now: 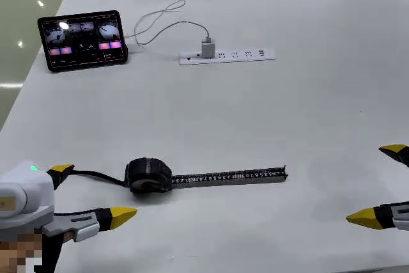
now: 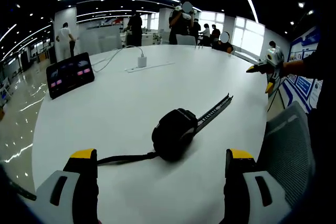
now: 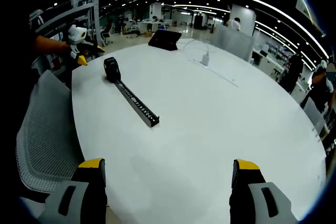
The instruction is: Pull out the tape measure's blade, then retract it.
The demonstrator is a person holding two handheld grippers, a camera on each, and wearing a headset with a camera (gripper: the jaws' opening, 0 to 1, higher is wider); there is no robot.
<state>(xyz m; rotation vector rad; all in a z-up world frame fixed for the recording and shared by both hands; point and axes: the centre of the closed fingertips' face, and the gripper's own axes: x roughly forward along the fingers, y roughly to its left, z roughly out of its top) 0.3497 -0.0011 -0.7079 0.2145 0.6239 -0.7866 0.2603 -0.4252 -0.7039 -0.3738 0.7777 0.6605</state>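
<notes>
**Fig.: tape-measure task, mid-cycle.** A white table (image 1: 307, 113) is carrying all items. The L gripper (image 1: 92, 193) is hovering over its near L edge, and the R gripper (image 1: 381, 185) is hovering over the near R edge. Both are showing jaws spread wide and gripping nothing. A tablet (image 1: 83, 39) is glowing at the far L, and a power strip (image 1: 227, 55) w/ a plugged charger is lying beyond centre; neither is part of the task. The tape measure (image 1: 148, 175) is resting on the table toward the near L, just ahead of the L gripper and framed btwn its jaws in the left gripper view. Its blade (image 1: 230, 176) is lying flat on the table, drawn out toward the R, w/ its tip ending well apart from the R gripper. A black strap (image 1: 96, 175) is trailing from the case up to one L jaw tip; whether it is touching cannot be told. Progress, as a judgement: the pull-out step is looking done, since the blade is lying out w/ no jaw on it. Retraction is not yet begun and is making up the remaining half. An unheld blade lying out is suggesting a lock engaged, so a release at the case is prob. needed.
</notes>
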